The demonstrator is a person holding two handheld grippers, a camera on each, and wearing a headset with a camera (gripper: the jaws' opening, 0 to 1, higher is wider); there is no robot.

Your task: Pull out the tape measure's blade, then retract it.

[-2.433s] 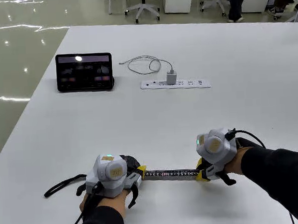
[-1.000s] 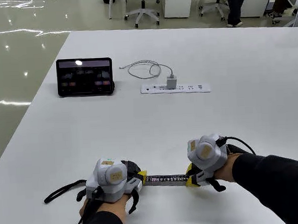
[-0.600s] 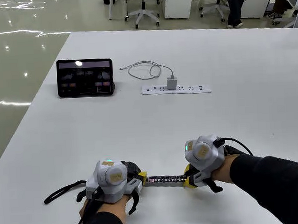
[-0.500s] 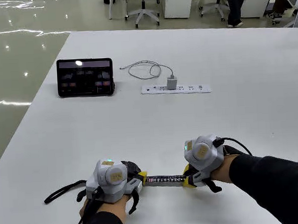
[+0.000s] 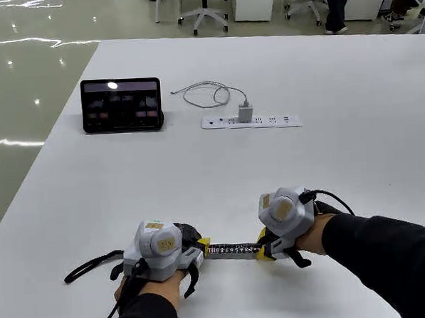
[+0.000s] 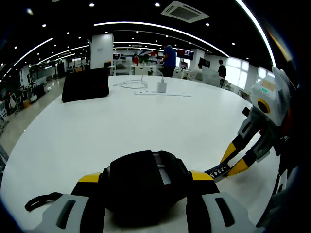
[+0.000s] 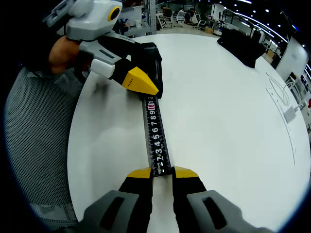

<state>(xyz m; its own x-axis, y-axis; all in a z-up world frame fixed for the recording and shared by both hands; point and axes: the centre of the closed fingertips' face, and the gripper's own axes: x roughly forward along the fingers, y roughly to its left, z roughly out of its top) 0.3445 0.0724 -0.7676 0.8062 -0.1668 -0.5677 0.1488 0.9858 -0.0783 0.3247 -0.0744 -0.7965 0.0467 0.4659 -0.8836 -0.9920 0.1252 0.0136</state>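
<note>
Tape measure case (image 6: 146, 191) clamped in left hand-held gripper (image 6: 146, 176), right hand-held gripper (image 7: 163, 172) pinching blade (image 7: 155, 131) tip, low over worktop (image 5: 270, 170).

White print on the black metal tape blade (image 7: 156, 136), right gripper view: numerals 2, 3, 4, 5, 6, 7, 8, 9 legible, rising toward the black tape measure case (image 7: 153, 63). The red marking just beside the case is not legible. Left gripper view: the blade (image 6: 219, 170) reads 2345, small, near the case (image 6: 143, 182).
</note>
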